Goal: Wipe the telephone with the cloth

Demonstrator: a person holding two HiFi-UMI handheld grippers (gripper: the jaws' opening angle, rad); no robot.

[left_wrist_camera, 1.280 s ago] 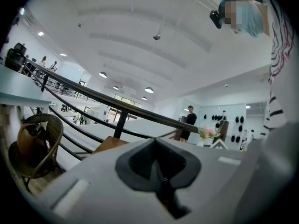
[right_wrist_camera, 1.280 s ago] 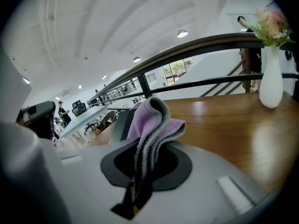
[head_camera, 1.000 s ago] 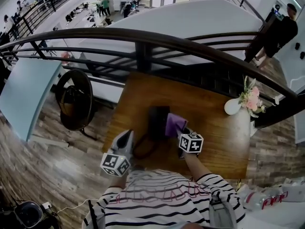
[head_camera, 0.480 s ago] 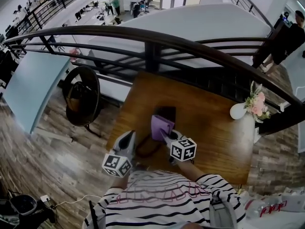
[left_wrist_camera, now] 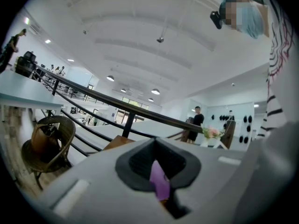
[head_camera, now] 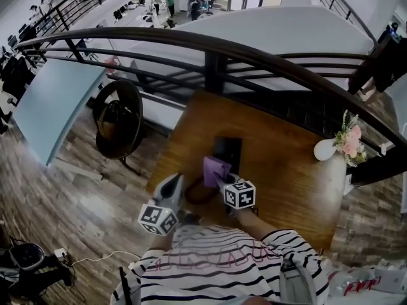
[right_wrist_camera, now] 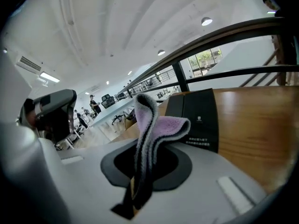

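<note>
The black telephone [head_camera: 227, 150] lies on the wooden table [head_camera: 286, 176]; the right gripper view shows it as a flat black body [right_wrist_camera: 198, 118]. My right gripper [head_camera: 224, 182] is shut on the purple-and-grey cloth [head_camera: 215, 169], which sits at the phone's near left edge. The cloth [right_wrist_camera: 152, 129] stands folded up out of the jaws. A dark looped cord [head_camera: 196, 194] lies just in front of the phone. Left of that cord, my left gripper [head_camera: 174, 183] has its jaws together and holds nothing. A sliver of purple cloth [left_wrist_camera: 159, 181] shows past them.
A white vase of pink flowers [head_camera: 343, 143] stands at the table's far right corner. A dark curved railing [head_camera: 216, 59] runs right behind the table. On the floor to the left stands a round wicker chair [head_camera: 118, 119]. The table's left edge is close to my left gripper.
My right gripper has carried the cloth leftward across the telephone, from its right side to its near left edge. The left gripper has stayed in place.
</note>
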